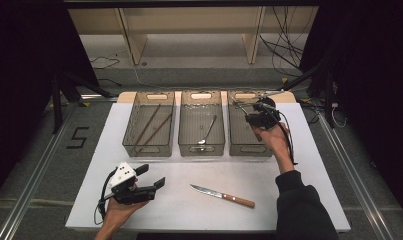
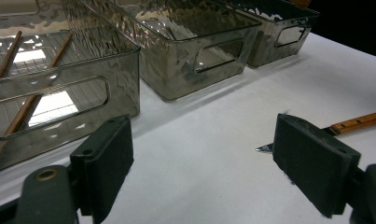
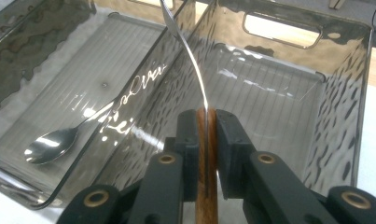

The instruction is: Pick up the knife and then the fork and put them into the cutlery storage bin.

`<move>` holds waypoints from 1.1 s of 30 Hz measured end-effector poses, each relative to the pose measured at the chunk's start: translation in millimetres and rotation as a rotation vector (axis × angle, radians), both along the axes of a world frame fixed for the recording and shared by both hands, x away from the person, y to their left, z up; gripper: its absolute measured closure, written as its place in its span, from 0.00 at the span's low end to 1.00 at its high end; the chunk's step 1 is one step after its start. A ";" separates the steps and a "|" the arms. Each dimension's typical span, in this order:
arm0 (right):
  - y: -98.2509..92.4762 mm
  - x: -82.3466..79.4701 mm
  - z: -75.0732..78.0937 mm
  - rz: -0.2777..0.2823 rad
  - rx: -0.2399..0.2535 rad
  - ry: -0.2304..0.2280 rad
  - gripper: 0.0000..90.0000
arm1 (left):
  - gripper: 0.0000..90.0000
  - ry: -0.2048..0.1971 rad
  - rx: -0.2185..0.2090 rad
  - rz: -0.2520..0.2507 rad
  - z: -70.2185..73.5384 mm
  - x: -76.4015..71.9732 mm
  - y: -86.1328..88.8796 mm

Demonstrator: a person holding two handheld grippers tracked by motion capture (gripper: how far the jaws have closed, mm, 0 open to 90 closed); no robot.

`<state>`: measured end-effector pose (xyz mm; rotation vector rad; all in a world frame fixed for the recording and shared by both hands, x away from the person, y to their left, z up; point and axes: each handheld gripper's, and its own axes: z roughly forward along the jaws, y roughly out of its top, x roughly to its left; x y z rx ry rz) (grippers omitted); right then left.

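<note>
- Tongs of the right hand (image 3: 206, 121) are pressed together on a wood-handled steel utensil (image 3: 206, 196), pinching the handle, with the thin metal part rising away from the jaws. Its end is too edge-on to tell what kind it is.
- Utensil and tongs hang over the smoky clear plastic bin at the right end of the row (image 3: 339, 116), above its bare floor and not yet down inside.
- Step in hand, as I judge it: sorting cutlery, with this piece about to go into that right-end bin.
- Next move calls for lowering the utensil between that bin's walls, laying it flat along the floor, then spreading the jaws.
- Left-hand tongs (image 2: 204, 140) stand spread and empty, low over the white tabletop (image 2: 213, 186), well to the near left of the right-end bin.
- Wood-handled steel knife (image 1: 223, 196) lies on the tabletop in front of that bin, probably the next pick.
- Beside the right-end bin, a matching bin (image 3: 129, 56) holds a steel spoon (image 3: 50, 147).
</note>
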<state>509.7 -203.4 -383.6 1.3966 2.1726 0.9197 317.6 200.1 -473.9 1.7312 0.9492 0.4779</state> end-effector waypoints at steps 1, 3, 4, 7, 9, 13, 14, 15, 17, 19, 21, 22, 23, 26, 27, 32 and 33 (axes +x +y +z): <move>0.0 1.1 -1.1 -0.004 0.003 0.003 0.90 | 0.22 -0.001 0.000 -0.001 0.1 -0.1 0.3; -0.4 3.8 -3.9 -0.013 0.010 0.012 0.90 | 0.22 -0.004 -0.003 -0.003 0.2 -0.2 0.6; -0.3 5.3 -5.4 -0.021 0.008 0.015 0.90 | 0.21 -0.005 -0.004 -0.002 0.2 -0.2 0.6; -0.7 9.0 -9.5 -0.037 -0.002 0.024 0.90 | 0.21 -0.006 -0.006 -0.003 0.0 -0.1 0.6; -1.3 10.9 -11.4 -0.042 -0.002 0.029 0.90 | 0.21 -0.008 -0.007 -0.003 -0.1 0.0 0.4; -0.2 14.1 -15.7 -0.054 -0.010 0.041 0.90 | 0.20 -0.008 -0.008 -0.004 -0.3 0.1 0.4; -0.2 14.7 -16.7 -0.054 -0.013 0.044 0.90 | 0.20 -0.008 -0.008 -0.004 -0.2 0.0 0.5; -0.2 15.0 -17.4 -0.056 -0.013 0.047 0.90 | 0.20 -0.008 -0.009 -0.004 -0.1 0.0 0.5; 0.0 15.7 -18.8 -0.062 -0.011 0.050 0.90 | 0.20 -0.010 -0.010 -0.003 0.0 -0.1 0.8; 0.0 16.4 -20.1 -0.067 -0.017 0.053 0.90 | 0.20 -0.009 -0.010 -0.003 0.1 -0.1 0.8; -0.3 17.2 -21.5 -0.072 -0.016 0.056 0.90 | 0.20 -0.008 -0.009 -0.005 -0.1 -0.1 0.4; -0.4 17.5 -22.2 -0.072 -0.018 0.059 0.90 | 0.20 -0.009 -0.010 -0.005 -0.2 0.1 0.2; -0.1 17.7 -23.1 -0.073 -0.020 0.062 0.90 | 0.20 -0.008 -0.010 -0.006 -0.2 0.1 0.2; 1.1 18.2 -25.4 -0.074 -0.027 0.071 0.89 | 0.20 -0.005 -0.009 -0.006 -0.2 0.1 0.2; 1.3 18.4 -26.1 -0.074 -0.022 0.077 0.89 | 0.20 -0.006 -0.010 -0.006 -0.3 0.1 0.2; 0.7 16.3 -22.6 -0.026 0.035 0.074 0.79 | 0.20 -0.002 -0.011 -0.006 -0.3 0.3 0.6; 1.7 15.0 -20.5 -0.023 0.032 0.064 0.78 | 0.20 -0.002 -0.009 -0.006 -0.3 0.3 0.4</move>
